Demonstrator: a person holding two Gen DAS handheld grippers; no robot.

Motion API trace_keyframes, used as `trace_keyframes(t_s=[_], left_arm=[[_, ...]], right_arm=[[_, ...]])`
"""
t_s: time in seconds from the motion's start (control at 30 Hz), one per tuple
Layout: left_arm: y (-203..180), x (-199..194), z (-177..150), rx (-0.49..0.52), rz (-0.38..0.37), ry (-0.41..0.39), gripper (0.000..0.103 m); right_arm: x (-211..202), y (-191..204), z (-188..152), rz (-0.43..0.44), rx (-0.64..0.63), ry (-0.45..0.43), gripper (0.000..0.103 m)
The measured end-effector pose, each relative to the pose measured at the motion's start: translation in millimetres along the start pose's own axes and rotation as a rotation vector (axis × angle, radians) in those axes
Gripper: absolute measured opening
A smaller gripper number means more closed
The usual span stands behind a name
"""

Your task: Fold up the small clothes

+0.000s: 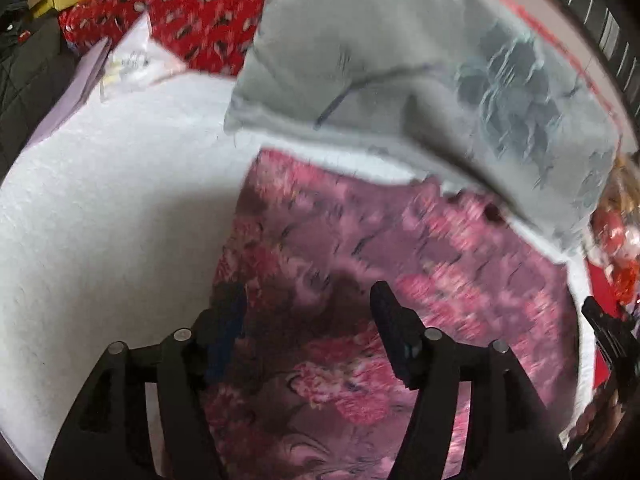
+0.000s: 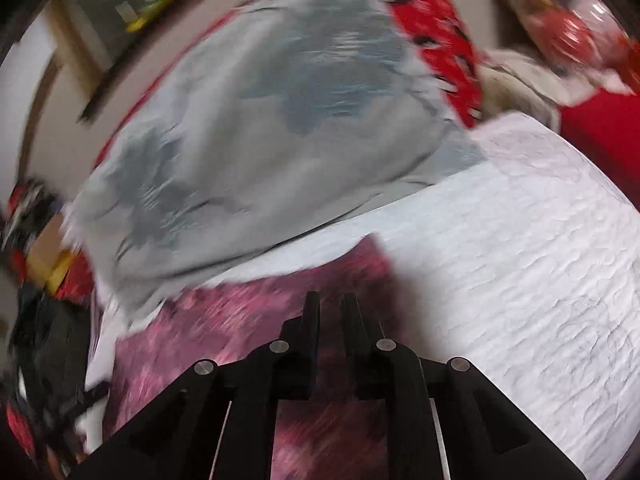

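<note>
A small pink floral cloth point(image 1: 400, 264) lies flat on a white quilted cover point(image 1: 100, 208). My left gripper point(image 1: 306, 304) hovers low over its near left part, jaws wide apart. One finger is by the cloth's left edge, the other is over the print, and neither presses on it. In the right wrist view the same cloth point(image 2: 224, 320) lies under my right gripper point(image 2: 330, 304). Its fingers stand nearly together with a narrow gap, and I see nothing between them. Both views are blurred. The right gripper's black tip point(image 1: 608, 332) shows at the right edge of the left wrist view.
A grey pillow with a blue flower print point(image 1: 400, 80) point(image 2: 260, 132) lies just beyond the cloth, overlapping its far edge. Red patterned bedding point(image 1: 200, 12) point(image 2: 436, 40) lies behind. Dark clothing point(image 1: 28, 72) sits at the far left, and toys point(image 2: 560, 20) at the right.
</note>
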State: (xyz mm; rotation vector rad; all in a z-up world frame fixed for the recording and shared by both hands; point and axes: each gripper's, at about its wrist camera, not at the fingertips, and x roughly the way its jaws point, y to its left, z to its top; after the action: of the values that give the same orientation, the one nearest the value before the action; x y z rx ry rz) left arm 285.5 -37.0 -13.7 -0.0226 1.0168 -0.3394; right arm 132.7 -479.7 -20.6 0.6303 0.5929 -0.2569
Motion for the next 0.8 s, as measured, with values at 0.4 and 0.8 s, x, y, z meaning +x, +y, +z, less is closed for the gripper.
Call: trace_keyframes(t_s=[0.4,0.8], left_arm=[[17,10,-14,0.033,0.04,0.057,0.067],[106,-25,10,-0.064,-0.024,0.163,0.067]], right_arm=[[3,-3,-48,-0.111,0.026,0.127,0.041],[-9,152,-118,0.123,-0.377,0.283,0.052]])
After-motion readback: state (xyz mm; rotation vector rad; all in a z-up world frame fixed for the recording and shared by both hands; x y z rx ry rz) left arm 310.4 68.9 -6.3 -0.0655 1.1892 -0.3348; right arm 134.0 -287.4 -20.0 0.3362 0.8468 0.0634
